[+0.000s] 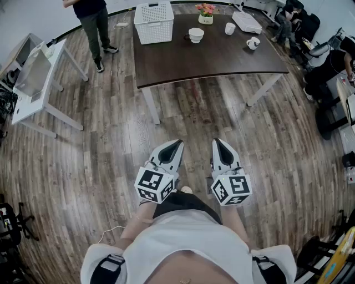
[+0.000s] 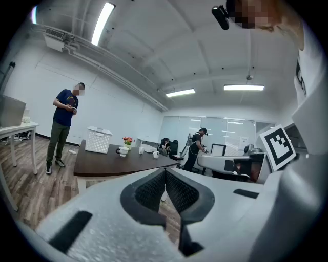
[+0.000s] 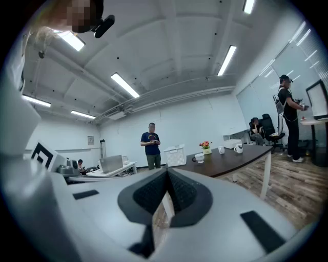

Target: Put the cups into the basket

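Closest in is the person's white shirt (image 1: 188, 244). Just past it the left gripper (image 1: 175, 144) and right gripper (image 1: 218, 142) are held side by side above the wooden floor (image 1: 111, 155), well short of the near edge of the dark table (image 1: 211, 61). Each gripper's own view shows its jaws pressed together at the tips with nothing between them, so both tools are closed and empty. All the cups stand on the table: a wide cup (image 1: 196, 35) near the middle of its far half, a small cup (image 1: 230, 28) to the right of that, and a handled cup (image 1: 253, 42) nearer the table's right edge. The white basket (image 1: 154, 22) sits at the table's far left corner, apart from every cup. A flower pot (image 1: 206, 14) and a flat white box (image 1: 247, 22) lie along the far edge. Off the table's far left corner stands a person in dark clothes (image 1: 94, 22), and a white desk (image 1: 39, 83) is further left.
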Motion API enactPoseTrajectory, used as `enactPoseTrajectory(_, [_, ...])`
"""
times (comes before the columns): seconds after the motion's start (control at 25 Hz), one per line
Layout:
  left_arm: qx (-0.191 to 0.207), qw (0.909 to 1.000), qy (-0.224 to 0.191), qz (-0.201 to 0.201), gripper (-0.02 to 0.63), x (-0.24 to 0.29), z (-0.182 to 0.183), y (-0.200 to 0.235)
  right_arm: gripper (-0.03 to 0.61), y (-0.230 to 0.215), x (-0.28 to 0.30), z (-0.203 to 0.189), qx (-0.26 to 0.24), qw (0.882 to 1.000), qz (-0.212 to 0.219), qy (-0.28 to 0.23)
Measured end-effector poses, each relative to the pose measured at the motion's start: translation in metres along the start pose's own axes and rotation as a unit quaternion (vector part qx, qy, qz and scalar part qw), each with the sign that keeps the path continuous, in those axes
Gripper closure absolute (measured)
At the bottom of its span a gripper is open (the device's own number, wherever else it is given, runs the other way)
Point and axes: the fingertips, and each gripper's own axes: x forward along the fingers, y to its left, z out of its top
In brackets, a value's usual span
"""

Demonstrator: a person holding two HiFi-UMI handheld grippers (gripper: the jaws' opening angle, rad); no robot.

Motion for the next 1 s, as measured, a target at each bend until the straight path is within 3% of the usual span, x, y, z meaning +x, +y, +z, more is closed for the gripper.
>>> enactPoseTrajectory(0.36, [0.002, 1.0, 0.0, 0.005, 0.601, 0.004, 0.002, 0.003, 0.566, -0.009, -0.002, 0.001, 0.007, 1.0, -0.021, -0.014])
enactPoseTrajectory(0.8, [-0.002, 0.9999, -0.009, 0.012, 0.601, 0.025, -0.005, -0.015, 0.566, -0.033, -0.005, 0.011, 0.027, 0.998, 0.015, -0.062])
enactPoseTrajectory(1.0, [-0.006, 0.9996, -0.012, 0.023, 0.601, 0.027, -0.006, -0.021, 0.566, -0.037, -0.006, 0.012, 0.0, 0.998, 0.027, -0.058])
